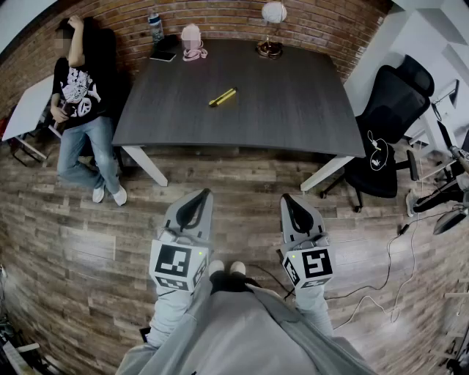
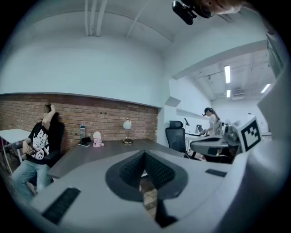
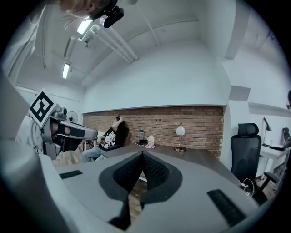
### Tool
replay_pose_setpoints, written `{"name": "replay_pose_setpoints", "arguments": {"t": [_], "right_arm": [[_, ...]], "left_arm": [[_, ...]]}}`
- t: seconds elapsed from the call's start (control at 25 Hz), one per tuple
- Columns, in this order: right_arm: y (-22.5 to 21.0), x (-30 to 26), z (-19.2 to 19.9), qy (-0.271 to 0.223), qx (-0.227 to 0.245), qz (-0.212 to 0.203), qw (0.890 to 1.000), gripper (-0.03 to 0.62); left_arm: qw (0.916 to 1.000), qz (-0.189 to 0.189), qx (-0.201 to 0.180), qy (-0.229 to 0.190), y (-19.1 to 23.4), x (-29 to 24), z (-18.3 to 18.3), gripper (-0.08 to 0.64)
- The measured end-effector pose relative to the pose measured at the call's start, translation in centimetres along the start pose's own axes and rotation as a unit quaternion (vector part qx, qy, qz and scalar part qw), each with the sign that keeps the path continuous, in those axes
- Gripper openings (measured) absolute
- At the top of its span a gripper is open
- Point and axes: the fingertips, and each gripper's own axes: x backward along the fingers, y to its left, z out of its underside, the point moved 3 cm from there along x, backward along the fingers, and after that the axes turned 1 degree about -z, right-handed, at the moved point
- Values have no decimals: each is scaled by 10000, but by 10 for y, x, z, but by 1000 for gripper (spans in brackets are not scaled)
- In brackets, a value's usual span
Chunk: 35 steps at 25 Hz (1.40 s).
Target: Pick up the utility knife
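Observation:
A yellow utility knife [image 1: 222, 97] lies near the middle of the dark grey table [image 1: 293, 110], far ahead of both grippers. My left gripper [image 1: 196, 199] and right gripper [image 1: 293, 203] hang side by side over the wooden floor, well short of the table's near edge. Both point forward and roughly level. In the left gripper view the gripper [image 2: 144, 157] has its ribbed pads pressed together with nothing between them. The right gripper [image 3: 142, 159] looks the same in its own view, pads together and empty. The knife does not show in either gripper view.
A person [image 1: 82, 95] sits at the table's left end. A bottle [image 1: 155, 26], a pink object [image 1: 192, 40], a dark book [image 1: 163, 56] and a globe lamp [image 1: 272, 22] stand along the far edge. A black office chair [image 1: 388, 124] and floor cables [image 1: 381, 278] lie to the right.

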Motion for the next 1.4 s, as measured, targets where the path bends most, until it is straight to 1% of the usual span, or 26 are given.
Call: {"name": "replay_pose_setpoints", "arguments": {"t": [0.2,0.36,0.52,0.68,0.96,1.2,1.4], "right_arm": [[-12,9,0,-135,-100,-27,9999,18],[-18,11,2,-178,-142,-130,9997,18],[-22,5,4,-191,-203,-197,9994,18],[-29,-12,8,-149,-250,-206,9994,18],[-46,-68,6,-152,-244,-131,9995,17],[-59,-147,-8,-93,-288,-6,9995,18],[-63,-202,-20,-81,-278,121,9995,18]], "left_arm": [[10000,-56,-37,-22,-12,-5,-2,18],[9999,-129,-63,-1,-19,-7,0,18],[9997,-219,-29,41,-16,-12,3,18],[9997,-238,-20,34,-6,-28,2,18],[9999,-141,-75,-25,33,-79,-7,18],[10000,-38,-88,10,94,-135,-24,18],[9999,67,-66,34,143,-172,-31,18]]}}
